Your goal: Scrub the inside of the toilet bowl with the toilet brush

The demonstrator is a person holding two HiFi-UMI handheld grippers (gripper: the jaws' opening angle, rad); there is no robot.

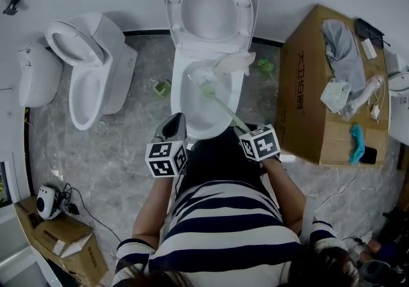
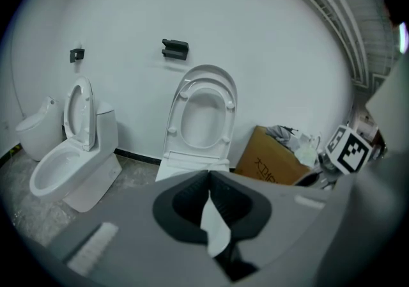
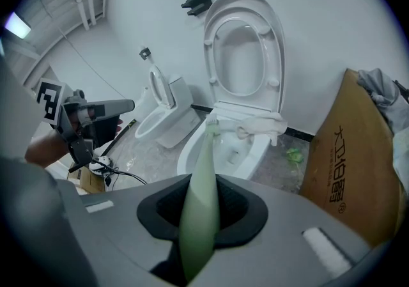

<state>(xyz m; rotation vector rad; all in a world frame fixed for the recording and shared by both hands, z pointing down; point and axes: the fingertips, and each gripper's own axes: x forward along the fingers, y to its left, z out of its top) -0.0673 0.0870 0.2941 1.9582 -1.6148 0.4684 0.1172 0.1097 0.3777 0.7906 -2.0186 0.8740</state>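
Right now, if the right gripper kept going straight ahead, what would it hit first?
Probably the toilet bowl: the green brush in the right gripper points into it, brush head near the rim, so that touches first.

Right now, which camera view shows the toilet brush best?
The head view: the toilet brush runs full length from the right gripper to its head at the toilet bowl. The right gripper view shows it foreshortened, handle clamped. The left gripper view shows no brush, just a white scrap held by the left gripper.
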